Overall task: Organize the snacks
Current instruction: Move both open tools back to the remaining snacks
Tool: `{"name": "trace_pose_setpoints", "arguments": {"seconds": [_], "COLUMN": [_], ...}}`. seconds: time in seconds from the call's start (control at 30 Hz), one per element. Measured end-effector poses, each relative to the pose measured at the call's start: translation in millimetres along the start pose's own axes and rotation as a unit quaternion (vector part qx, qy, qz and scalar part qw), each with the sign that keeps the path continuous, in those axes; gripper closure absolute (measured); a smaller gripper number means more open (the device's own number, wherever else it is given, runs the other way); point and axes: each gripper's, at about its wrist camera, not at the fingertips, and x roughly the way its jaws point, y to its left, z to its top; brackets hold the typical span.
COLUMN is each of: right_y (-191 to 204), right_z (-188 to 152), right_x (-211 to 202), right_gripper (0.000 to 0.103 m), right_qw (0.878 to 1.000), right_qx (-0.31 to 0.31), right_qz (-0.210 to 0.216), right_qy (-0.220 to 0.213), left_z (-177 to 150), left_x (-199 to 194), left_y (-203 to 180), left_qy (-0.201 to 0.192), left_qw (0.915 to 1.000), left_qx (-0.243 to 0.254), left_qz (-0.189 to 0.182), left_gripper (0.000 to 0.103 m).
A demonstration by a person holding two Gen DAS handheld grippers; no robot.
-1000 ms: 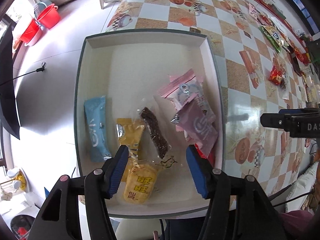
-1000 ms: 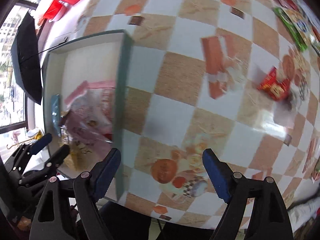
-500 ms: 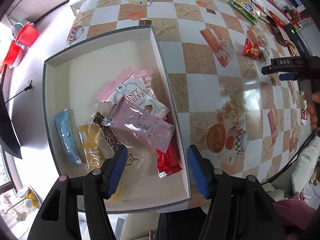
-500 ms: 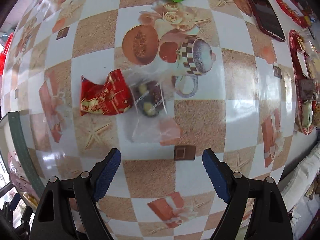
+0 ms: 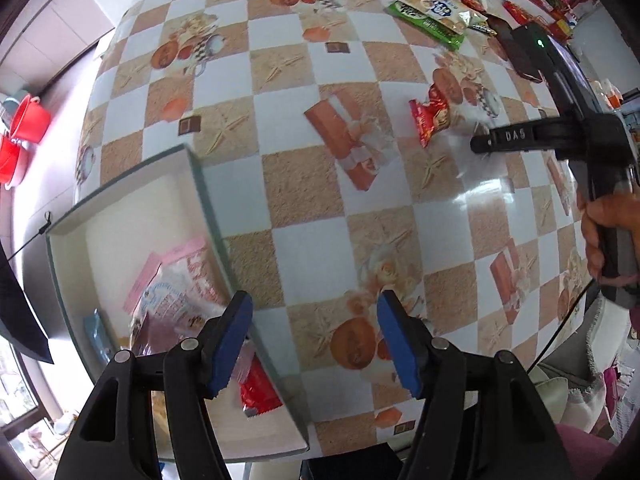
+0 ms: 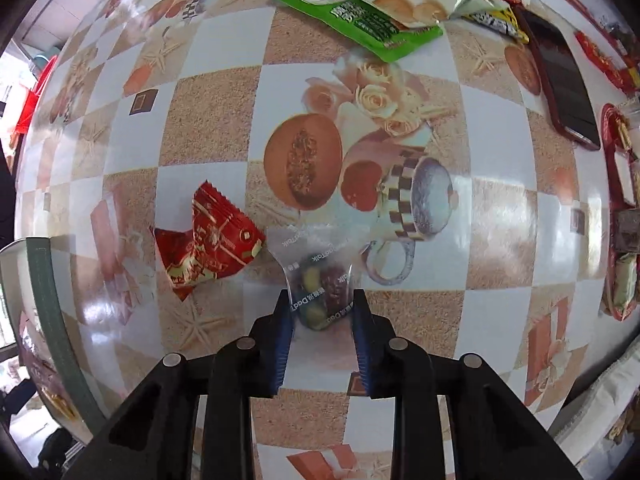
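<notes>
Now right gripper (image 6: 322, 312) pinches clear snack bag (image 6: 320, 280); left gripper (image 5: 314, 340) spread, empty; next: lift bag into box (image 5: 208, 216) at table's left edge.

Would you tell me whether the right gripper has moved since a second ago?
Yes. The right gripper left the box and closed on the clear snack packet beside the printed teacup.

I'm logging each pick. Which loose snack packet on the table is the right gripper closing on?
The clear packet with dark and green pieces inside sits between the right gripper fingers; the red packet lies beside it, outside them.
</notes>
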Motion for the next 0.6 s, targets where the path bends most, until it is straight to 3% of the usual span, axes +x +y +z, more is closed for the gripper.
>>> {"name": "trace_pose_setpoints", "arguments": {"seconds": [0.17,0.37,0.43,0.47,0.6], "right_y": [-36.5,-65.4,-71.6,-75.8,-77.9], "right_z": [-49.7,-125.7,-136.8,-140.7,-151.4], "right_x": [-1.9,3.4,-1.2,-6.2,-18.3], "right_gripper": [0.073,0.071,0.042,0.018,0.017], "right_qw": [0.999,0.997,0.997,0.997,0.996], "right_qx": [0.036,0.049,0.061,0.070,0.081], "right_qz": [0.025,0.031,0.027,0.026,0.033], "right_qy": [0.012,0.045,0.038,0.027,0.012], "left_z": [41.2,92.6,104.8,110.0,128.0], "left_x": [4.1,26.1,38.9,44.7,66.6], "left_y": [-38.7,-90.7,-102.6,-106.9,-115.6], "left_qy": [-0.025,-0.071,-0.070,-0.067,-0.058], "left_qw": [0.9991,0.9936,0.9919,0.9917,0.9908], "left_qx": [0.035,0.086,0.101,0.106,0.115], "left_qz": [-0.009,0.020,0.029,0.030,0.040], "left_gripper": [0.027,0.024,0.024,0.024,0.024]}}
